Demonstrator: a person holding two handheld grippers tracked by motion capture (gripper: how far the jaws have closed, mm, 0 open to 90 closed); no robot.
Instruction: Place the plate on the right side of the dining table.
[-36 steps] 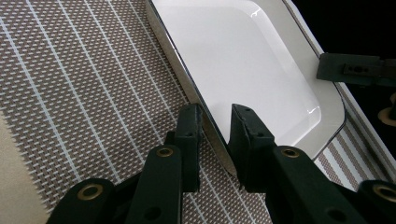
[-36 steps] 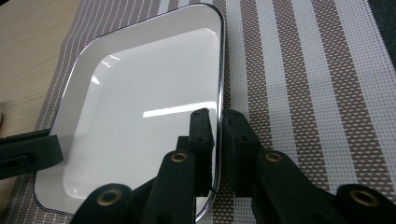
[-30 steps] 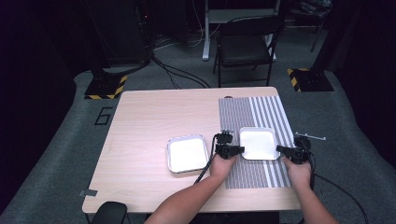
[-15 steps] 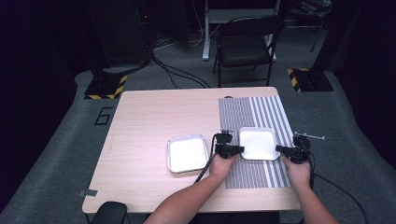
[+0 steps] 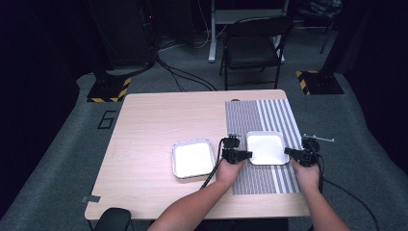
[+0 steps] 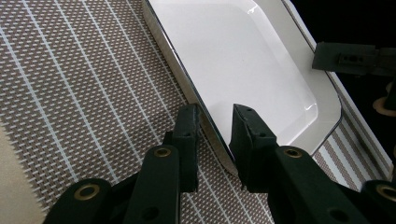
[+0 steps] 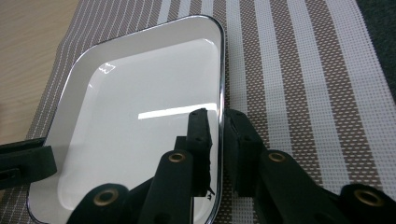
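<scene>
- Left claw (image 6: 212, 116): jaws narrowly parted and straddling the rim of the white square tray (image 6: 243, 60), one jaw outside on the striped placemat (image 6: 84, 84), the other inside over the tray's floor; in the left gripper view a sliver of gap shows between each jaw and the rim, so whether the pads actually press the rim I cannot tell; the high view puts this left claw (image 5: 234, 154) at the tray's left edge
- Right claw (image 7: 217, 122): jaws close together either side of the tray's (image 7: 140, 107) right rim, inner jaw over the white floor, outer jaw over the placemat (image 7: 303, 70); they look pinched onto the rim; in the high view the right claw (image 5: 300, 155) sits at the tray's right edge
- The white square tray (image 5: 267, 147) lies flat on the striped placemat (image 5: 255, 115), which covers the right part of the light wooden desk (image 5: 159, 120); the tray lies between the two claws
- A second tray (image 5: 193, 159), white inside with a metallic rim, rests on bare desk just left of the placemat, near the left hand (image 5: 230, 169) but apart from it
- The right hand (image 5: 307, 173) comes in from the near desk edge; cables trail back from both claws
- Beyond the desk: a dark folding chair (image 5: 255, 48) on grey floor
</scene>
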